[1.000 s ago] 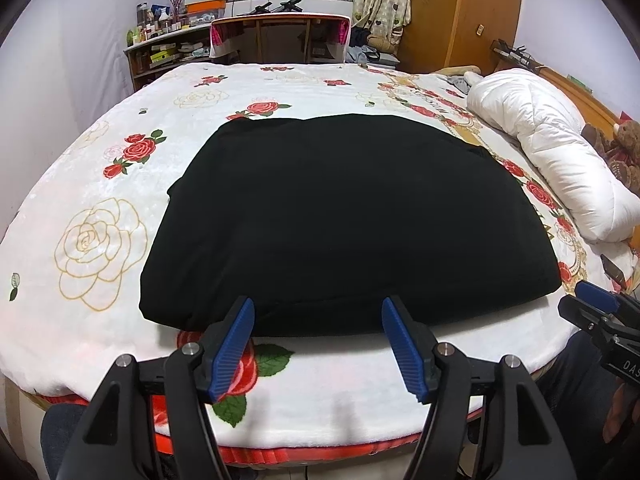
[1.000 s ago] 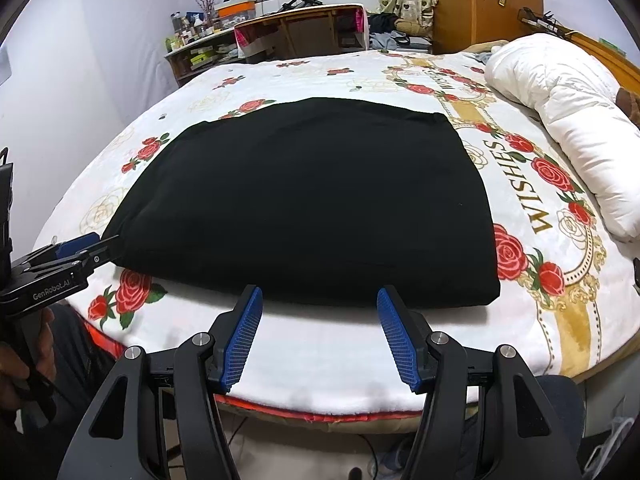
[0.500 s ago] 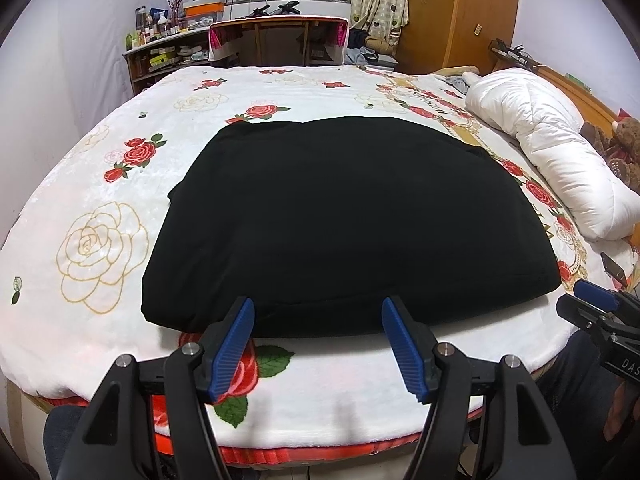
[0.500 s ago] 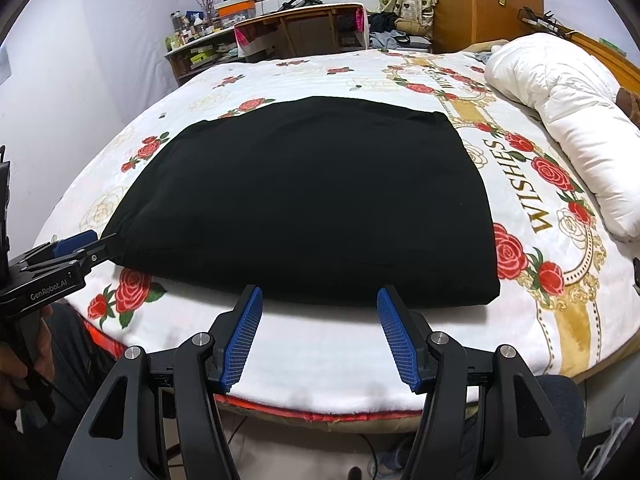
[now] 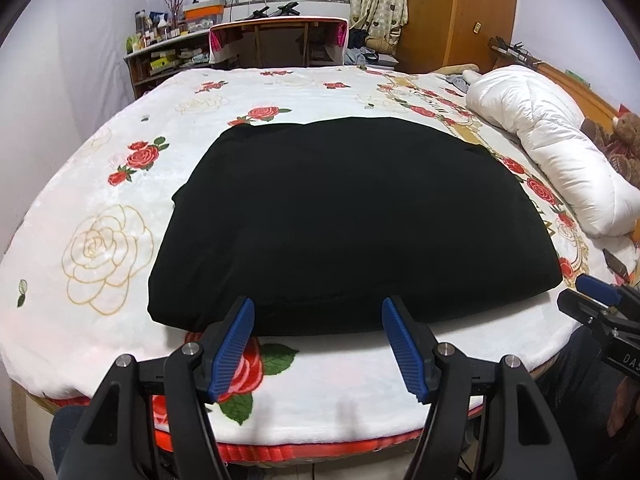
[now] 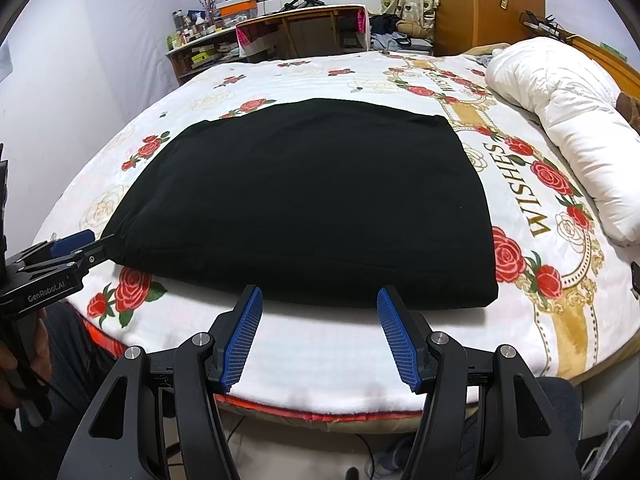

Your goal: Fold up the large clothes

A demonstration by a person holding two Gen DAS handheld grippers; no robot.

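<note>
Left tongs (image 5: 318,322) agape, empty, near edge of folded black garment (image 5: 352,220) on bed (image 5: 100,248).

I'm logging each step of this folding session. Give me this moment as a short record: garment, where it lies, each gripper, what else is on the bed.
garment: black garment, a flat rectangle, no sleeves showing
surface: rose-print blanket on the bed
left gripper: open, empty, short of the garment's near edge
right gripper: open, empty, at the near edge
also on bed: white duvet, rolled at the right
</note>
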